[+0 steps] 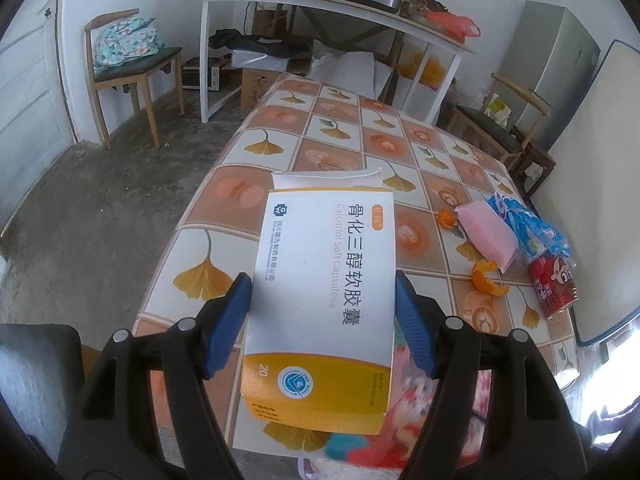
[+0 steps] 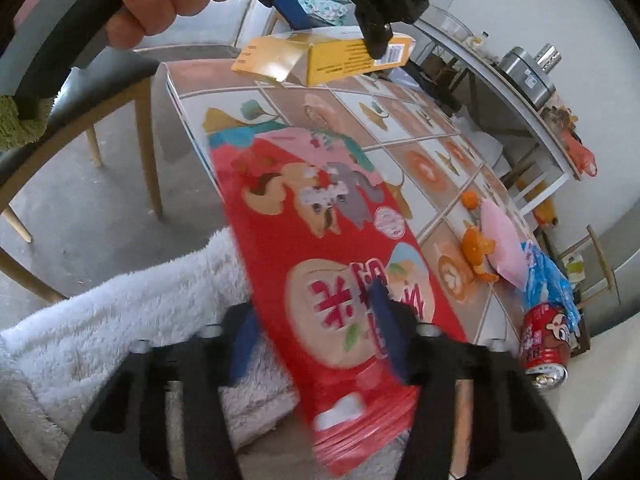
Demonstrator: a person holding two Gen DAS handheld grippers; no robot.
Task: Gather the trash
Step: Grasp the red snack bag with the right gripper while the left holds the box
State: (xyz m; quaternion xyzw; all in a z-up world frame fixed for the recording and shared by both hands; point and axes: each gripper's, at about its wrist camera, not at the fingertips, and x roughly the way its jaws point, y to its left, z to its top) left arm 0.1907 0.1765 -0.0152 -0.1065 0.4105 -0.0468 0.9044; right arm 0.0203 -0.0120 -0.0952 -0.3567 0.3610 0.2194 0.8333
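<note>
Above the table's (image 1: 352, 128) near edge, both tongs clamped on trash.
Left tongs (image 1: 322, 308) pinch the pill box (image 1: 324, 280); right tongs (image 2: 316, 340) grip the red bag (image 2: 320, 248), whose slick film may slip free.

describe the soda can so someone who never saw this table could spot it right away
Start at the table with the ginkgo-leaf tiled cloth and go to the trash cluster near its edge. Past the orange peels and the pink sponge, the red can stands beside the crumpled blue wrapper. It is the only cylinder, red with a cartoon face.
</note>
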